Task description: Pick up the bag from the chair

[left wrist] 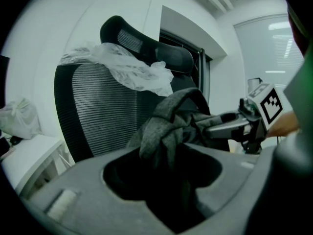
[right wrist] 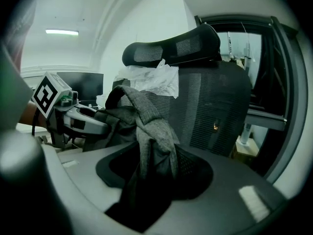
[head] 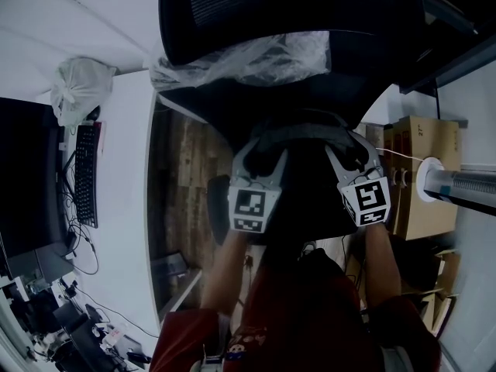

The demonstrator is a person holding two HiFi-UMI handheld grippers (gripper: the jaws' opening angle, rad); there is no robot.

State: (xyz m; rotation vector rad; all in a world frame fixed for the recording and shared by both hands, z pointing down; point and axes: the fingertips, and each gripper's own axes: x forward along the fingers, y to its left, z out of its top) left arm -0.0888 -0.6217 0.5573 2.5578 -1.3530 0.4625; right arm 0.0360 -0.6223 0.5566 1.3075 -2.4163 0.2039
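Between the left gripper's (left wrist: 166,168) jaws sits a bunched fold of the bag (left wrist: 168,124), grey woven fabric running straight down into the gap. Pads look clamped on it, but the throat is dark at the bottom, so contact is my read, not a certainty. Right gripper (right wrist: 149,177) is the same: jaws clenched on another fold of the same cloth, which stands up out of them in a peak. Each gripper view shows the other gripper at the frame's edge, nosed into the bag from the opposite side, so it's a two-point pinch, one hold per side. Likely reason: the bag is soft and shapeless. A single grip would let it sag and swing, while two spread the load and keep it level for the lift. It looks like heathered grey textile with darker material underneath, limp and creased, no rigid frame visible. Head view puts it just below centre of frame, between the two grippers, over the seat of the chair (head: 256,6) and in front of the black mesh backrest. Can't tell whether it's clear of the seat, too dark there. Clear plastic sheet (head: 248,60) is draped over the backrest top, above and behind the bag, apart from both grippers. My call: grasp stage, lift not evidently begun.
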